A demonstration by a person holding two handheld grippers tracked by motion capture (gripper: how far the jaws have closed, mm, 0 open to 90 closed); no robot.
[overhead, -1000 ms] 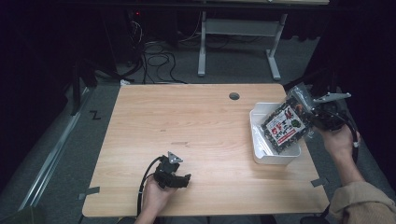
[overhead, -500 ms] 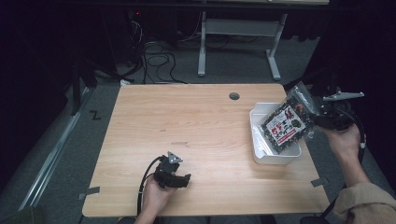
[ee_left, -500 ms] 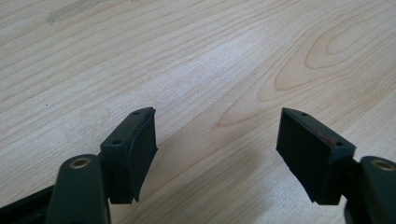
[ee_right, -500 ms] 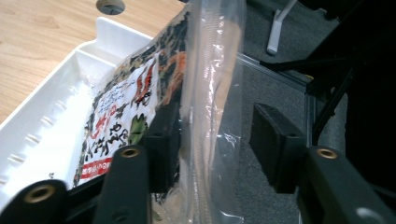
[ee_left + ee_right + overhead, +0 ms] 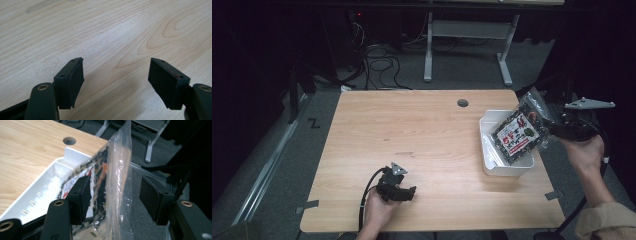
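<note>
Right gripper point(image 5: 113, 195) has just been opening: my jaws stand wide at the table's three o'clock edge, the clear snack bag point(image 5: 518, 135) between them but no pad pressing it. Its black, white and red label carries print I cannot read, and the bag leans in the white bin point(image 5: 507, 167). Left gripper point(image 5: 116, 82) rests wide and empty at six o'clock on the wooden table point(image 5: 412, 130).

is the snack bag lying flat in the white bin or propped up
Propped up: the snack bag leans tilted on the white bin, its clear top edge sticking past the rim between the right gripper's open jaws.
</note>
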